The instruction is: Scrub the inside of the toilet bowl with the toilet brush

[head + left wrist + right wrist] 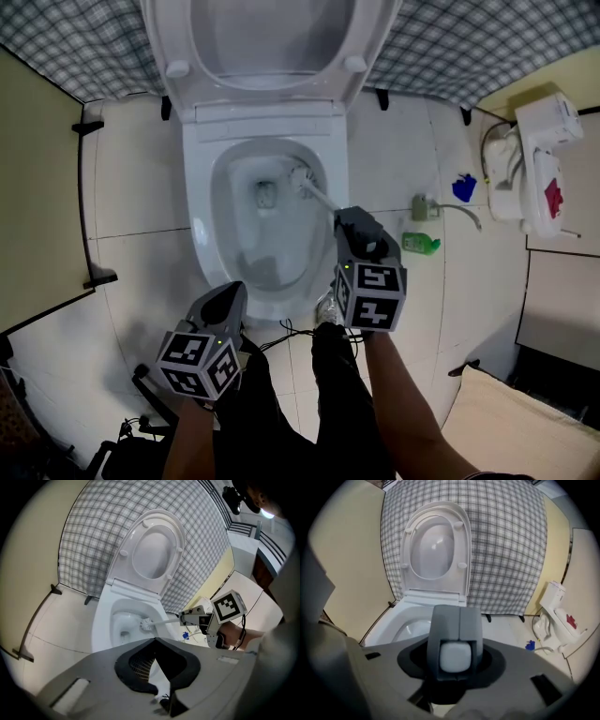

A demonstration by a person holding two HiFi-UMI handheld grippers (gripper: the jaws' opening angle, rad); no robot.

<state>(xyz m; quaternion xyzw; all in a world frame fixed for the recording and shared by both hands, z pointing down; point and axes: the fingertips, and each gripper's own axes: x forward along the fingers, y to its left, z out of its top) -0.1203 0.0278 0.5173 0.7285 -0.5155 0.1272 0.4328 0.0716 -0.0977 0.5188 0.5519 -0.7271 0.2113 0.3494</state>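
The white handle of the toilet brush (317, 193) is clamped between the jaws of the right gripper (354, 223), which is held over the right rim of the toilet bowl (201, 234). The bristle head is placed inside the bowl, at its rear right wall. The jaws of the left gripper (228, 298) are kept together on nothing, just in front of the bowl.

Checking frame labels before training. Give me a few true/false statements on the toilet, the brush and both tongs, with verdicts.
1. The toilet lid is raised. True.
2. The toilet brush has its head inside the toilet bowl. True.
3. The left tongs hold the brush. False: the right tongs grip its handle; the left tongs are shut on nothing.
4. The green bottle sits on the toilet rim. False: it is on the floor, right of the toilet in the head view.
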